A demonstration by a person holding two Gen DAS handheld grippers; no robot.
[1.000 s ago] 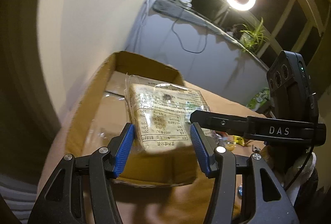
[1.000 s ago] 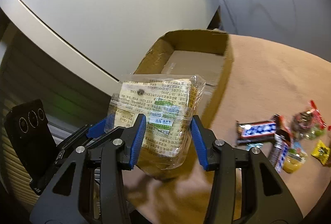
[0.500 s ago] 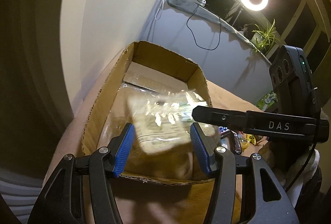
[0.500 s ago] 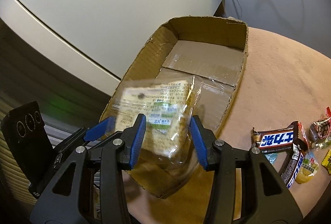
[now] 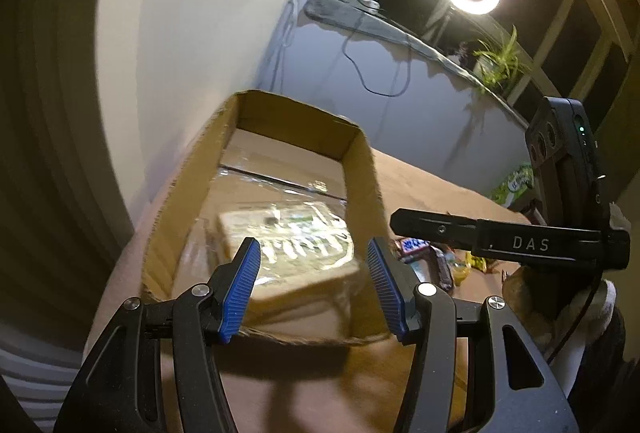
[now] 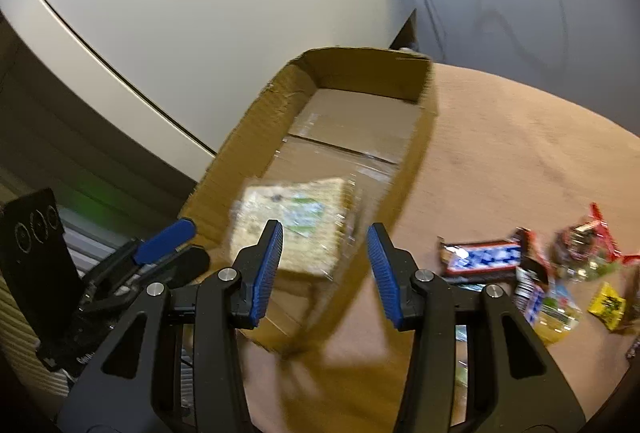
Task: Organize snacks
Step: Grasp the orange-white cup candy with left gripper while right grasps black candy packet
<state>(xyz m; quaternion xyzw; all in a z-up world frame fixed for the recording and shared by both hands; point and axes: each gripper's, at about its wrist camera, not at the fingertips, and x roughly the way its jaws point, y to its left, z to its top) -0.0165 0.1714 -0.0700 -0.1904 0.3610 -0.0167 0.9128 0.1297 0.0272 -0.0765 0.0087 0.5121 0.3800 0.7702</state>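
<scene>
The packet [image 6: 296,225], held over the box [image 6: 256,137] a second ago, now lies inside it, blurred. Both hand-held grippers, left [image 5: 314,287] and right [image 6: 324,271], are released.

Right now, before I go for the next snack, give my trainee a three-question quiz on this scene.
1. True or false: the clear-wrapped snack pack lies inside the cardboard box.
2. Which claw presses on the pack? A) left claw B) right claw C) neither
3. Fill in: the loose snacks, such as the blue-and-white candy bar, lie on the ____ tablecloth.

Key: 1 true; 2 C; 3 brown.
</scene>
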